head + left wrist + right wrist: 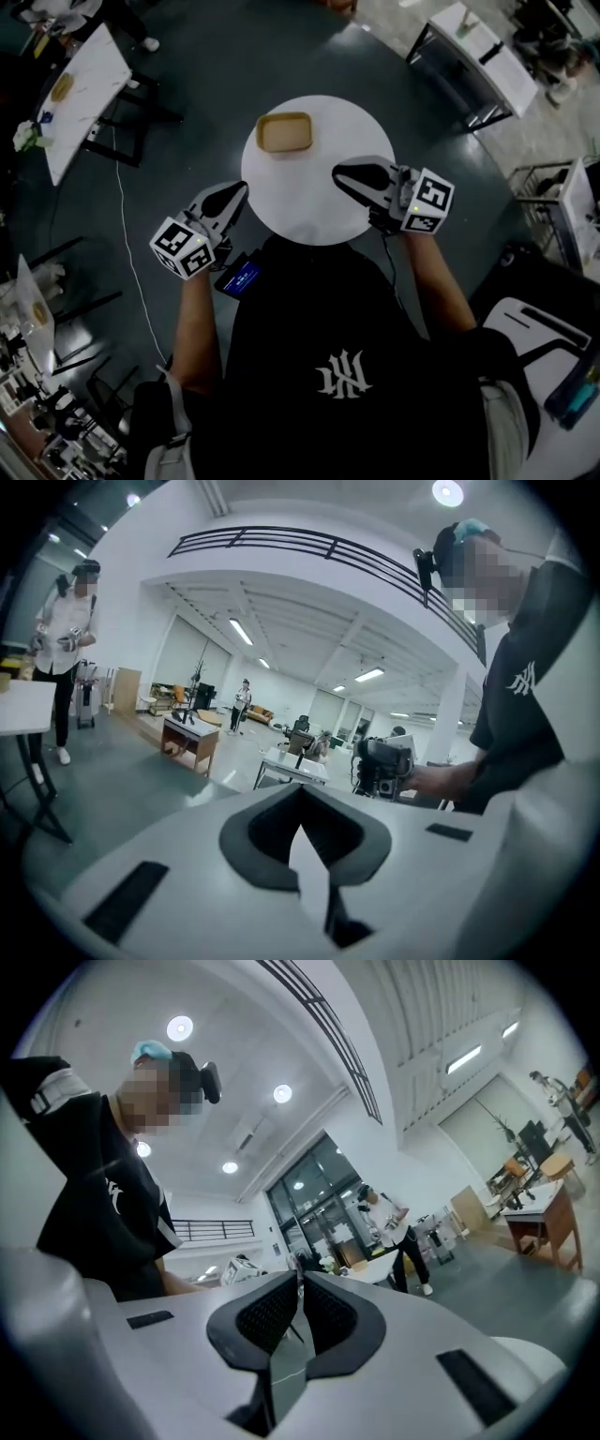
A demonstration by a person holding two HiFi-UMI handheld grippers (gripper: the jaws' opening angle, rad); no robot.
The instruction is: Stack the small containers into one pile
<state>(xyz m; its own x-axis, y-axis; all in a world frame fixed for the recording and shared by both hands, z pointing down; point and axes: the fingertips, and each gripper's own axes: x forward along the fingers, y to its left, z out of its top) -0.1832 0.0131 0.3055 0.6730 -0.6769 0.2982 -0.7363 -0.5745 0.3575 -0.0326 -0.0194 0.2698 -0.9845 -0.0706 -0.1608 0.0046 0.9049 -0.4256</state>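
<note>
A tan, shallow rectangular container (pixel 284 132) sits on the far left part of the round white table (pixel 314 211); I cannot tell whether it is one container or several nested. My left gripper (pixel 239 191) hovers at the table's near left edge, shut and empty. Over the near right part of the table, my right gripper (pixel 339 174) is also shut with nothing in it. Both are a short way from the container and do not touch it. In the left gripper view the jaws (pixel 300 790) meet against the room behind; the right gripper view shows its jaws (pixel 300 1275) pressed together too.
A device with a blue screen (pixel 242 277) hangs at the person's waist. Other white tables stand at the far left (pixel 84 84) and far right (pixel 483 47), and a cable (pixel 127 234) runs over the dark floor. People stand in the room behind.
</note>
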